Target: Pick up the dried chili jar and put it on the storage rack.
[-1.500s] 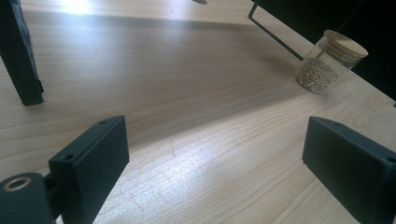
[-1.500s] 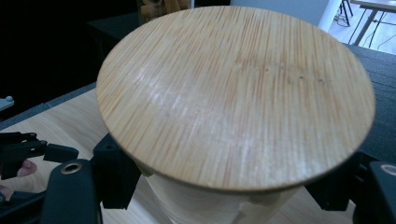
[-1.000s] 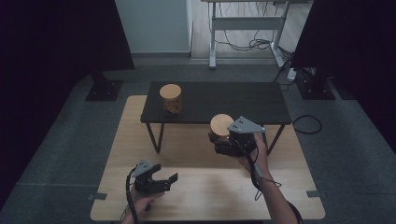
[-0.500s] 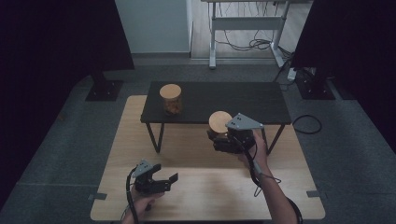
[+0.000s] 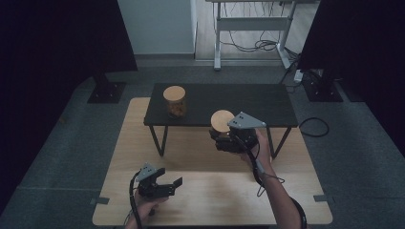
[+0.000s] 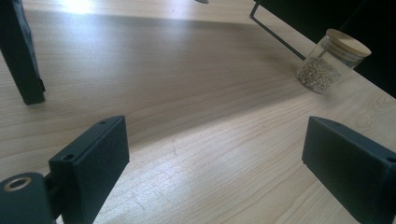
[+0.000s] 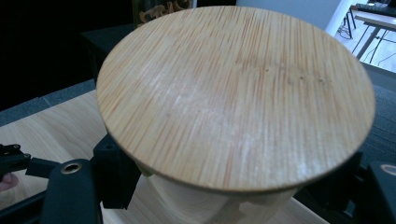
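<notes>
So I've got my right gripper (image 5: 220,139) clamped on the jar (image 5: 221,125) with the round bamboo lid (image 7: 236,93), holding it up over the wooden table (image 5: 286,191) just in front of the near edge of the low black bench (image 5: 258,102). In the right gripper view the lid is right in my face and the jaws sit below it, one each side of the body under the rim. That's where I'd grip it: on the body, not the lid, since the lid probably just presses on and could lift off.

The left gripper view catches the jar off in the distance and it looks like clear glass with grain or seeds in the bottom. So I'd guess stiff, smooth, a bit slippery, breakable if it drops, and not very heavy since it's only partly full. I'd keep it upright.

My left gripper (image 5: 168,182) is down near me on the left with its jaws spread wide, nothing in them, just hovering over bare table.

Other stuff: a second jar (image 5: 174,101) with a matching lid stands on the far left of the bench, well apart from mine. The bench edge and its thin legs (image 5: 157,138) are the only things I could knock.
</notes>
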Tool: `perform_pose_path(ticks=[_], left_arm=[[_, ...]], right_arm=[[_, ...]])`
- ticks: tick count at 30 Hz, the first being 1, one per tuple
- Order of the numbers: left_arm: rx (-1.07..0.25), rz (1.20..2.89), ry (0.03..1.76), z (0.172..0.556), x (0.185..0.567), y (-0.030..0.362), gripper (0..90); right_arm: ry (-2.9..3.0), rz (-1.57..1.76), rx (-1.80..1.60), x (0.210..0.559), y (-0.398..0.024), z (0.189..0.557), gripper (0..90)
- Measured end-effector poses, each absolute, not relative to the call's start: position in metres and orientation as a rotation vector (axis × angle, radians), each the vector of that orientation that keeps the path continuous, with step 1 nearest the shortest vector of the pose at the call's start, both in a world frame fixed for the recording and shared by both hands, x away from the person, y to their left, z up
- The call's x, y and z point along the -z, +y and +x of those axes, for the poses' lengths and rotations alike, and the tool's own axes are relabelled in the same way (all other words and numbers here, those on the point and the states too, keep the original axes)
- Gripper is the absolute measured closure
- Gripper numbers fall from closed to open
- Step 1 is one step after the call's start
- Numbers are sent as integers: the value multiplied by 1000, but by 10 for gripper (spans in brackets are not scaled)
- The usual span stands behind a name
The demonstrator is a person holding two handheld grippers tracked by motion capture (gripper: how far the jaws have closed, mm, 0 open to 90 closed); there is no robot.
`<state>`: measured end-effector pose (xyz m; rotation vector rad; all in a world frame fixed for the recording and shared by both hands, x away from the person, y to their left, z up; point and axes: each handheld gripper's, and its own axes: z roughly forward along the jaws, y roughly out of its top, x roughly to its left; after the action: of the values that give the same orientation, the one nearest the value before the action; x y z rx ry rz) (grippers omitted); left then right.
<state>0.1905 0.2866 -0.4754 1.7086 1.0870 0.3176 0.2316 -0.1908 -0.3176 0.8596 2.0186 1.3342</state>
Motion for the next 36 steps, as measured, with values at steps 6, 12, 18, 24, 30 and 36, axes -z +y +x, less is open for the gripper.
perform_pose_path(ticks=[6,12,18,24,30,36], left_arm=[[-316,1710,1088,191,476,287,69],[-315,1713,1088,191,476,286,69],[-314,1715,1085,190,476,287,68],[-315,1707,1088,190,475,289,69],[-315,1704,1089,190,476,291,68],[-316,1704,1090,190,476,291,68]], right_arm=[[2013,859,-1333,314,-190,234,249],[2009,861,-1324,311,-189,238,249],[1997,871,-1308,308,-186,243,249],[1997,873,-1295,305,-185,250,249],[1998,881,-1283,304,-183,255,249],[1999,881,-1284,304,-182,260,249]])
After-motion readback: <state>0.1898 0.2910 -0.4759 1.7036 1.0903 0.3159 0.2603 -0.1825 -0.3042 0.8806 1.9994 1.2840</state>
